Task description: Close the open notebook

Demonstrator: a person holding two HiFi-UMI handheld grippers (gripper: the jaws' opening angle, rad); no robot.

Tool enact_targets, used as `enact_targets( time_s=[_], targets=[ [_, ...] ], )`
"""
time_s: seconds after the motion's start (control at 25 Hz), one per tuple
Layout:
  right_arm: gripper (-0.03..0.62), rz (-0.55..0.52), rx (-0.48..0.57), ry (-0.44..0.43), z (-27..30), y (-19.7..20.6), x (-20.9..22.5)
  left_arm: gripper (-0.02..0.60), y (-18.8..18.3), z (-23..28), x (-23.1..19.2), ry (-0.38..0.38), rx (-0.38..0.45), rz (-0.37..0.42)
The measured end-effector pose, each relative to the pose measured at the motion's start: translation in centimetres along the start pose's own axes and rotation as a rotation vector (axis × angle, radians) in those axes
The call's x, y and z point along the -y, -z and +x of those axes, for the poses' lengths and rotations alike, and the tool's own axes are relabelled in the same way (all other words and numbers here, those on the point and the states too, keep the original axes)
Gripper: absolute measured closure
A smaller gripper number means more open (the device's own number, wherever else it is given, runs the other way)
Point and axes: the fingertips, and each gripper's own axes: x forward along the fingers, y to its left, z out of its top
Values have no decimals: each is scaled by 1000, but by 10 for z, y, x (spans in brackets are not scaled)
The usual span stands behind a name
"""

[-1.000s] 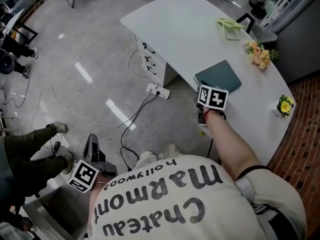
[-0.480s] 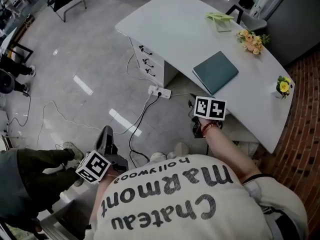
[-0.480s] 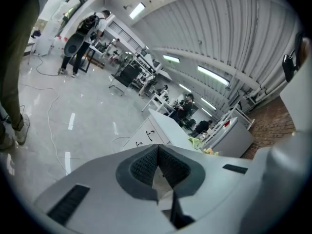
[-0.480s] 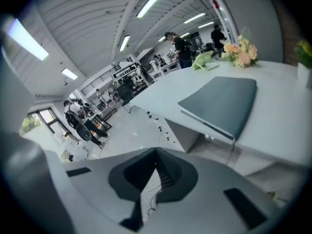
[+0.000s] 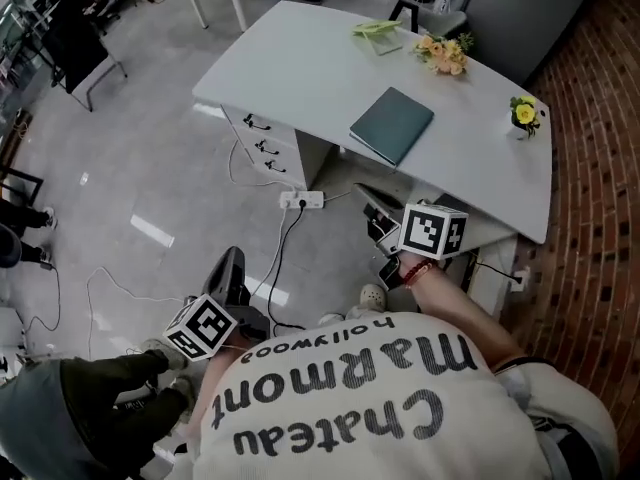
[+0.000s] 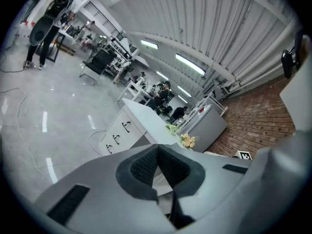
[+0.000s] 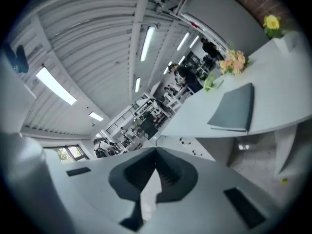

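Though unclear overhead, right gripper (image 7: 156, 151) closed.

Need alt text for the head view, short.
A closed dark green notebook lies on a white desk, with flowers near its far edge. Nearer the camera, the person holds the left gripper and right gripper clear of the desk.

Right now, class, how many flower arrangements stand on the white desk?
2. A peach bunch sits at the far edge of the desk, beside a green object; a yellow flower stands near its right edge. None seems hidden.
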Motion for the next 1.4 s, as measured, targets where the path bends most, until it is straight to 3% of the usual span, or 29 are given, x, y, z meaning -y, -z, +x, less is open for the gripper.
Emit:
enact_targets(
  time_s=[0.2,0.44,0.6,0.84,1.16,1.4],
  targets=[
    [591,-122,246,80,-60,-33,-18,580,4,1,24,105,-36,55],
    [591,-175,374,266,-128,-49,-2,580,15,14,55,197,-70,83],
    [591,-190,380,347,-158,-48,16,580,26,20,82,232,-89,115],
    [591,-273,313,398,-189,-50,31,580,47,27,128,253,-79,203],
    [591,-317,281,460,-245,-49,52,580,95,27,158,262,-122,144],
    [591,-320,277,492,-268,-44,67,580,107,26,172,261,-129,159]
  ],
)
